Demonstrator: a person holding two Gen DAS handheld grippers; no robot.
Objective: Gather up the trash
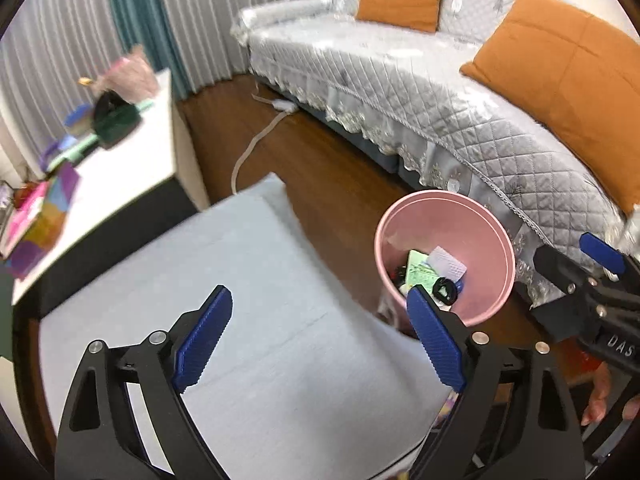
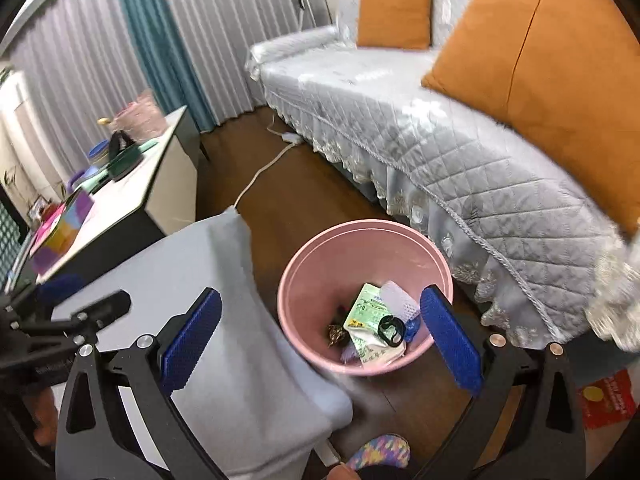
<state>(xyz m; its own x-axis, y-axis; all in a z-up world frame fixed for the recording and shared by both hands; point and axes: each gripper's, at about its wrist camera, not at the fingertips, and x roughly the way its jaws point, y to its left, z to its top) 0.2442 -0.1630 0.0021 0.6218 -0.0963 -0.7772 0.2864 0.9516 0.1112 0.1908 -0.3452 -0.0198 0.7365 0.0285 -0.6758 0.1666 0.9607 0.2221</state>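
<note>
A pink trash bin (image 1: 488,216) (image 2: 320,258) stands on the wooden floor between a cloth-covered table (image 1: 248,280) (image 2: 192,272) and a sofa. Inside lie a green-and-white packet (image 2: 366,310), a white wrapper (image 2: 396,298), a black ring-shaped piece (image 2: 390,332) and other scraps. My left gripper (image 1: 320,336) is open and empty above the table, left of the bin. My right gripper (image 2: 320,340) is open and empty above the bin's near rim. The right gripper also shows in the left wrist view (image 1: 600,276) at the right edge.
A grey quilted sofa (image 1: 400,92) (image 2: 440,140) with orange cushions (image 1: 560,92) runs behind the bin. A white side table (image 1: 132,168) holds colourful boxes and a dark bag. A cable (image 1: 256,140) lies on the floor. A red packet (image 2: 606,400) lies on the floor at right.
</note>
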